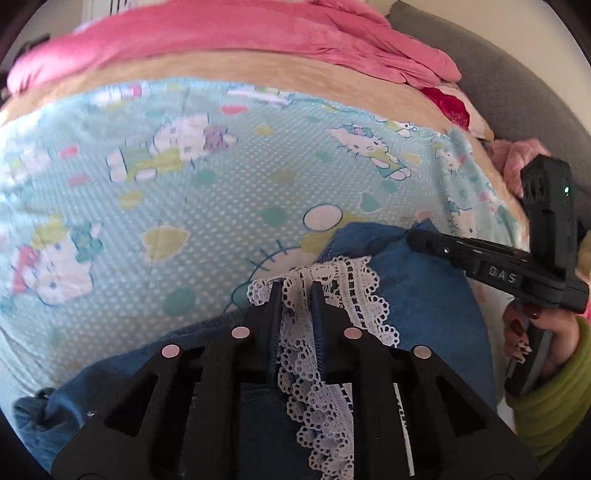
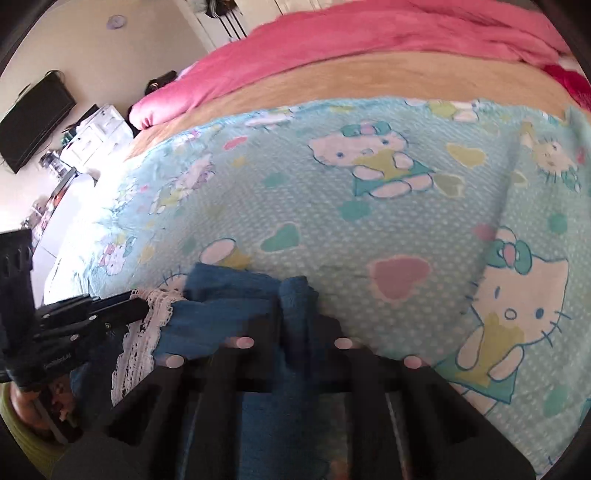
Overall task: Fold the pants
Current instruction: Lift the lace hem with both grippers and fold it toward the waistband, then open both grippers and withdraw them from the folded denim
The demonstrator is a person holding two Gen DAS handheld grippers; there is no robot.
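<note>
Blue pants (image 1: 424,295) with a white lace trim (image 1: 354,280) lie on a light blue cartoon-cat bedsheet (image 1: 184,184). My left gripper (image 1: 295,291) is shut on the lace trim, which runs down between its fingers. In the left wrist view my right gripper (image 1: 412,238) reaches in from the right, its tips at the far edge of the pants. In the right wrist view my right gripper (image 2: 297,310) is shut on a bunched fold of the blue pants (image 2: 229,317). My left gripper (image 2: 142,304) shows at the left there, at the lace trim (image 2: 147,332).
A pink blanket (image 1: 240,33) and a tan sheet (image 1: 221,66) lie across the far side of the bed. A grey cushion (image 1: 498,74) is at the back right. A hand in a green sleeve (image 1: 546,398) holds the right gripper. A dark screen (image 2: 33,118) and white drawers (image 2: 96,136) stand left of the bed.
</note>
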